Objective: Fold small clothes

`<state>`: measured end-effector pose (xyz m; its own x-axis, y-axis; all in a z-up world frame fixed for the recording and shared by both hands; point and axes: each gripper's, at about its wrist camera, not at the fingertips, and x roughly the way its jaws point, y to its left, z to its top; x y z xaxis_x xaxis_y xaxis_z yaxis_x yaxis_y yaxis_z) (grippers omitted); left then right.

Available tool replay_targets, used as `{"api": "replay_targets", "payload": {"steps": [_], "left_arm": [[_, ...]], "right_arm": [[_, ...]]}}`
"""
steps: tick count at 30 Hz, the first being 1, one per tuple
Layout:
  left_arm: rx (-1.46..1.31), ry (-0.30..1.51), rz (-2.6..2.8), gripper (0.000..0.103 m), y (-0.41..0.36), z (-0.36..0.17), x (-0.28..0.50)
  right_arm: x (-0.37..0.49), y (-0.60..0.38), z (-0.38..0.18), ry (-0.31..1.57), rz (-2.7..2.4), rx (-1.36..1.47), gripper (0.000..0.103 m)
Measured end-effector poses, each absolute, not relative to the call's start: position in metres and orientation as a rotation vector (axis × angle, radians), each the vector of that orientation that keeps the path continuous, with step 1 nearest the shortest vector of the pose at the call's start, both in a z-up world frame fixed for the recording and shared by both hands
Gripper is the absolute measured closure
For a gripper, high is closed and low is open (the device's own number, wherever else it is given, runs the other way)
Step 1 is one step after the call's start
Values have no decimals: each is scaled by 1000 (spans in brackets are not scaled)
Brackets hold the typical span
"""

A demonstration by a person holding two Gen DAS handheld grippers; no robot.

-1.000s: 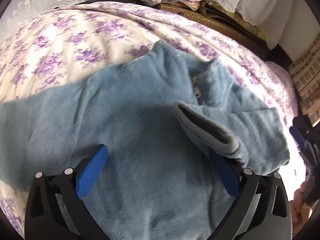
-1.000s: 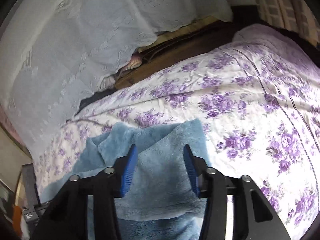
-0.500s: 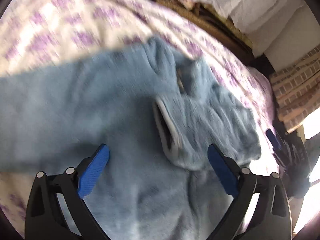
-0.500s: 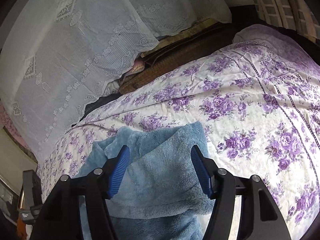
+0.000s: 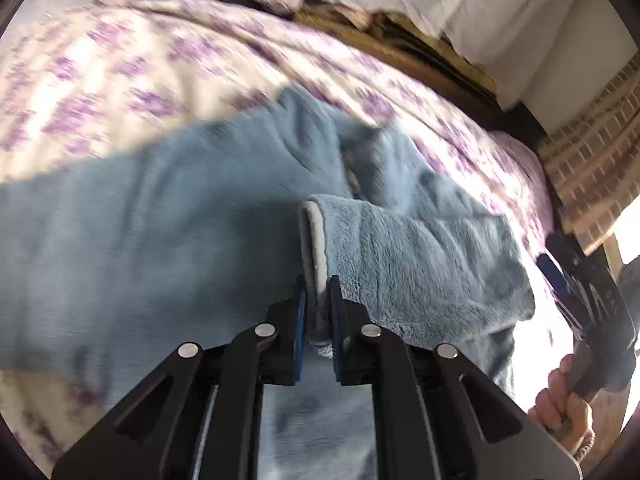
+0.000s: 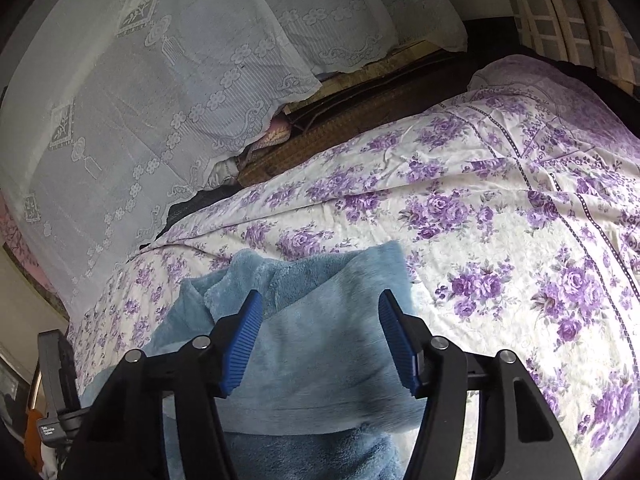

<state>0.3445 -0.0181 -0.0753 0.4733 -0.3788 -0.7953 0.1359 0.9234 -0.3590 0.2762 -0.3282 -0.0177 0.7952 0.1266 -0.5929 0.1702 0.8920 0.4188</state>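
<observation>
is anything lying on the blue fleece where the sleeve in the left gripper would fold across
Nothing visible does. The left gripper is shut on the sleeve cuff, and the body of the blue fleece beside it on the flowered bedspread shows only bare fabric. The right gripper hovers open over the far fold, off that path.

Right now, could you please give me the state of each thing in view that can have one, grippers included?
Left gripper: just closed, shut on the sleeve cuff.
Right gripper: open, jaws apart over the folded fleece, pressing nothing.
Blue fleece jacket: lying on the bed, partly folded.
Sleeve cuff: grey-edged, folded across the jacket body, pinched.
Zipper: too blurred to tell.
Floral bedspread: spread out, lightly wrinkled.
</observation>
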Motion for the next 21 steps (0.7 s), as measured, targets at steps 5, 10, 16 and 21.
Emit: {"api": "replay_targets", "payload": {"steps": [5,10,16,21], "left_arm": [[-182,1070,-266,91,-19,-94,349],[-128,966,-212,54,-20,-77,334],[-146,874,-192,40,-9,-58,326],[11,1026,-126,24,-28,-97,341]], "right_arm": [[309,-328,-68,888,-101,394,46],[289,-331,-38,734,-114,408,55],[286,-291,-30,761,34,299,55],[300,-270,-69,928,29,164,41]]}}
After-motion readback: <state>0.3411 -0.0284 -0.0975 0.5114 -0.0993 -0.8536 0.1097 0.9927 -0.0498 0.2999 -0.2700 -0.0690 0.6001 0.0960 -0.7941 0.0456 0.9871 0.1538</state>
